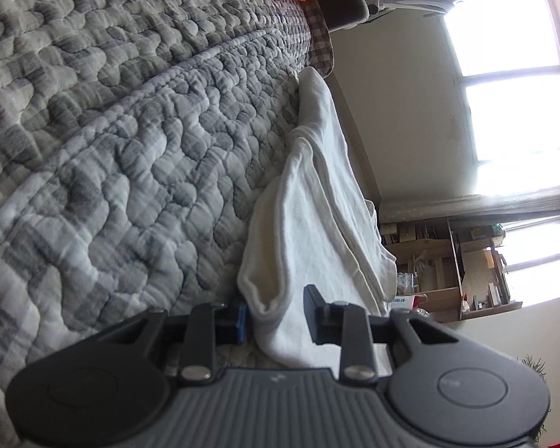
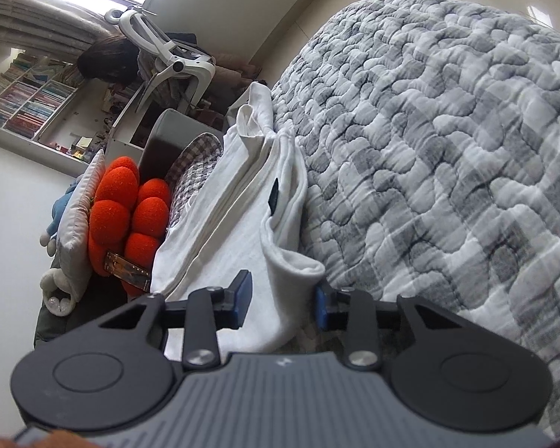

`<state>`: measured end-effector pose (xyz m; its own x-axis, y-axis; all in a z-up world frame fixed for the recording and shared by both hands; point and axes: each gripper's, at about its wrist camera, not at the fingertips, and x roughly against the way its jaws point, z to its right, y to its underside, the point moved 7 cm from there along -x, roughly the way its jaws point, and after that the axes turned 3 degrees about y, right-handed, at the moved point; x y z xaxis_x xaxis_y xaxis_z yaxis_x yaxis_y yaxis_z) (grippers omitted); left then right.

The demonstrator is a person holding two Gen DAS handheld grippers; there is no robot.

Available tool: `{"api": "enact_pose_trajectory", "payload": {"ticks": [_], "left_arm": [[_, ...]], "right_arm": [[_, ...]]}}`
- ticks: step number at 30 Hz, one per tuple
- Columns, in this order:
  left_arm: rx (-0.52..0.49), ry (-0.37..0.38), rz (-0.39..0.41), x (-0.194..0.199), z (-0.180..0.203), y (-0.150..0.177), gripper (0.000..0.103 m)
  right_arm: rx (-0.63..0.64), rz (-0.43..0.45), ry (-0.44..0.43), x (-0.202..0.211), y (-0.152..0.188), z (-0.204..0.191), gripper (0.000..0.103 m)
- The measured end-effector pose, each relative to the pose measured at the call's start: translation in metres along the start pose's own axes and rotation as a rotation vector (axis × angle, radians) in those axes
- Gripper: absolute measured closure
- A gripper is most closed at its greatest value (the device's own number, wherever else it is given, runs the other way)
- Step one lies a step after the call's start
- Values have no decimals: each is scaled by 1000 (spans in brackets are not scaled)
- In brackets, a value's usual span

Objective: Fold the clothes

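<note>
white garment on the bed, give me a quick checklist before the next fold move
1. White garment between the left gripper jaws: ok.
2. Garment between the right gripper jaws: ok.
3. Jaws actually pinching the cloth: cannot tell; cloth fills both gaps, but contact with the pads is unclear.
4. Garment lying flat: not ok, bunched into long folds.
5. Room on the quilt to lay it: ok.
6. Orange cushion away from the cloth: ok.

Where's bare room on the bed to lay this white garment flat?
The grey quilt lies bare beside the white garment. The side by the orange cushion and checked pillow is crowded.
</note>
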<state>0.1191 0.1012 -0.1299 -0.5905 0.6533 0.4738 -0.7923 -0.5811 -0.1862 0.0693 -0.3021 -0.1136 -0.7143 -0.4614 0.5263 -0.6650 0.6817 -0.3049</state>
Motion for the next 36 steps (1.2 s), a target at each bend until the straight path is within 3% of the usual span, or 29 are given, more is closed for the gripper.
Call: {"api": "enact_pose_trajectory", "payload": {"ticks": [3,6,20,36], "left_arm": [[-10,-7,-9,1,-1,-1,76],[-22,-36,-13,3,-5,-1,91],[-108,-85,-105,6,0,3,87],[0,-36,-59,8,-12,8,91]], "right_arm": [[-14,-14,1,-1,-1,4,83],[-36,-29,-10,1,-2,7,87],[-22,-45,-26,6,-2,4,78],[29,-9,-21,2,5,1,82]]}}
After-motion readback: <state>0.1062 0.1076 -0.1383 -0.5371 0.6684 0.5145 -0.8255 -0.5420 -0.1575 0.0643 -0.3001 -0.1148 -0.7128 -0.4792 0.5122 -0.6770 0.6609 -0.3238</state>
